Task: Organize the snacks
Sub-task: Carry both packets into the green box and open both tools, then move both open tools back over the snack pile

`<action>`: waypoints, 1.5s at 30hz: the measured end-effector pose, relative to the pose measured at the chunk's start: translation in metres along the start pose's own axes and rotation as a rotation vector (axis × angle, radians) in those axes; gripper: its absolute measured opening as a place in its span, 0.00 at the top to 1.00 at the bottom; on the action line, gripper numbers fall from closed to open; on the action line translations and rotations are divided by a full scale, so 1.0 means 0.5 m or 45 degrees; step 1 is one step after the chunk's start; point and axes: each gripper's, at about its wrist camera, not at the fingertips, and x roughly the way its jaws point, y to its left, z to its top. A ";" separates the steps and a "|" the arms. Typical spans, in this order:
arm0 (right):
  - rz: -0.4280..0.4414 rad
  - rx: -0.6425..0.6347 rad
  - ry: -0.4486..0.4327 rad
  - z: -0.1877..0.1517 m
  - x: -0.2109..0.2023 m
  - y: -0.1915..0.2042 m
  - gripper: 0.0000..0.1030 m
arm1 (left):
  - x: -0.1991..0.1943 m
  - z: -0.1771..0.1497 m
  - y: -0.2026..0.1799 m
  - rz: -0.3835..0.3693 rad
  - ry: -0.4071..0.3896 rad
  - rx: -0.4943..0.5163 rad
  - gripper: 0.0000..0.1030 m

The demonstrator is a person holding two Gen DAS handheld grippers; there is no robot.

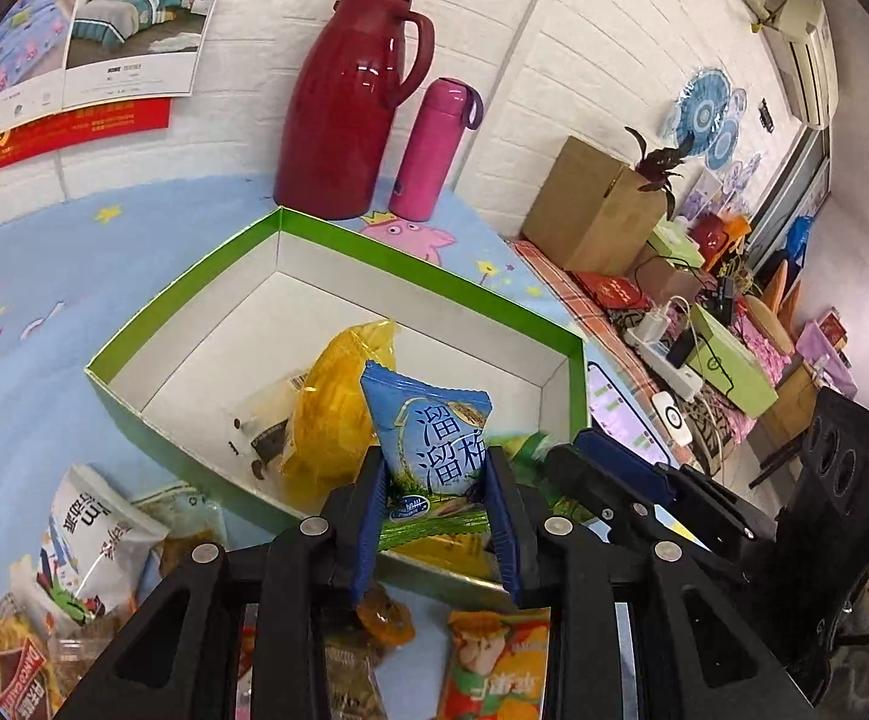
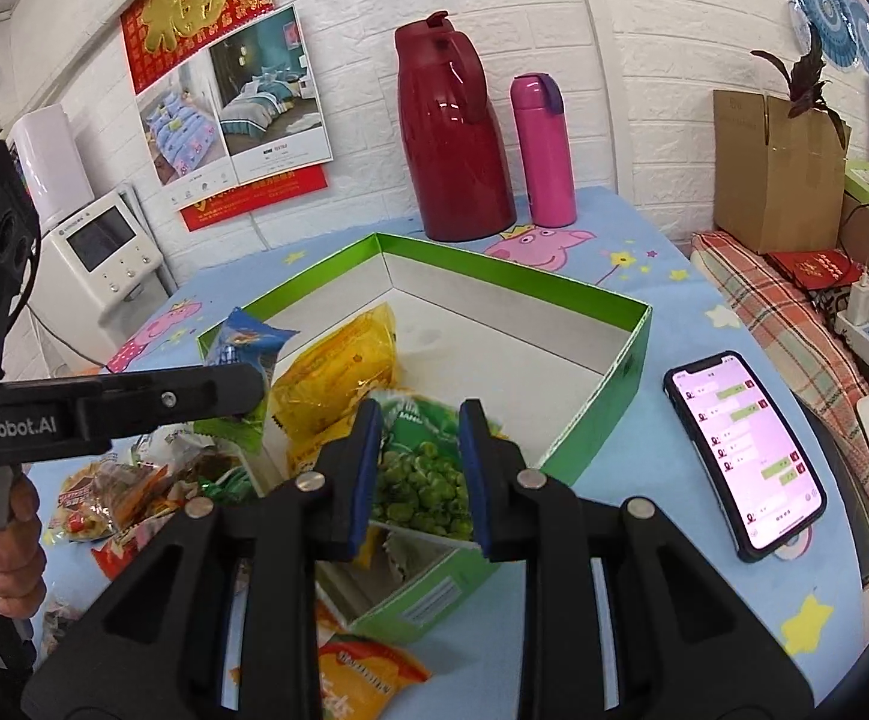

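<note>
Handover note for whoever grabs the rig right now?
Left gripper: shut on the blue snack pack, held above the green box.
Right gripper: shut on the green pea pack, above the box's near corner.
Done: yellow bag and a clear dark-snack pack are in the box.
Left: release both held packs into the box, then move in the loose snacks lying on the table beside the box.

The left claw (image 1: pixel 437 480) covers the blue packet's (image 1: pixel 434 438) lower sides, and the right claw (image 2: pixel 419 468) hides the pea bag's (image 2: pixel 425 480) edges. The orange packet (image 2: pixel 362 684) is cut off at the bottom edge. The phone's (image 2: pixel 746 450) chat text is too small to read.
</note>
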 end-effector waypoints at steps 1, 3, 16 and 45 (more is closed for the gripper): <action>-0.014 -0.005 -0.006 -0.002 0.002 -0.002 0.48 | 0.006 0.002 0.004 0.009 -0.007 -0.001 0.60; -0.048 -0.013 -0.037 -0.008 -0.002 -0.010 0.30 | 0.010 0.002 0.017 0.027 -0.026 -0.029 0.14; -0.030 0.055 -0.036 -0.020 -0.029 -0.008 0.19 | -0.048 -0.036 0.060 0.044 -0.059 -0.165 0.12; 0.066 -0.016 0.168 -0.204 -0.167 0.119 0.03 | -0.285 -0.421 0.180 0.249 0.117 -0.261 0.12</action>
